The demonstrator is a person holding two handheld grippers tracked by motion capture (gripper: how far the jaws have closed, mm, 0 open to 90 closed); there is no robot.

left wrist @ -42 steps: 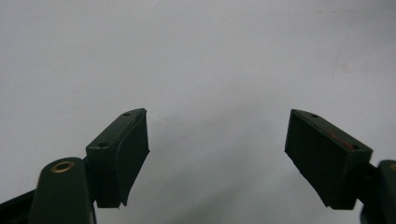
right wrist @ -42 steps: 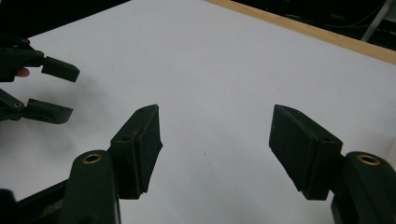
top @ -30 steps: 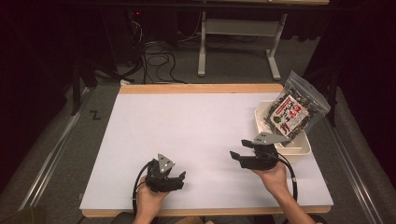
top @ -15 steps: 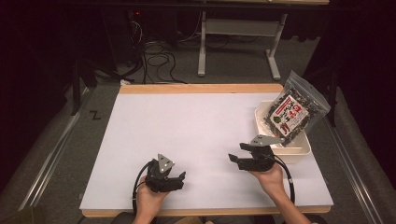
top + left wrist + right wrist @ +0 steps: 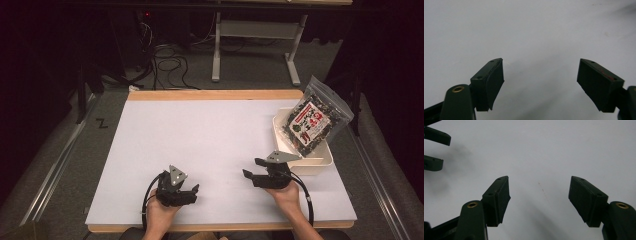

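Observation:
My left gripper [image 5: 194, 190] rests low over the white table top [image 5: 210, 140] near the front edge, left of centre, pointing right. Its jaws stand wide apart in the left gripper view [image 5: 540, 82] with bare white surface between them. My right gripper [image 5: 251, 169] is held at the front right, pointing left toward the other one. It is open too [image 5: 539, 200], nothing between its fingers. The left gripper's fingertips [image 5: 434, 162] show at the top left of the right gripper view.
A white tray [image 5: 320, 161] stands at the table's right edge, just behind my right gripper. A clear snack bag [image 5: 315, 120] with a red label leans in it, sticking up past the rim. A wooden strip [image 5: 215, 95] edges the table's far side.
My right gripper has drawn back toward the front edge and slightly left, away from the tray. The left gripper has stayed put.

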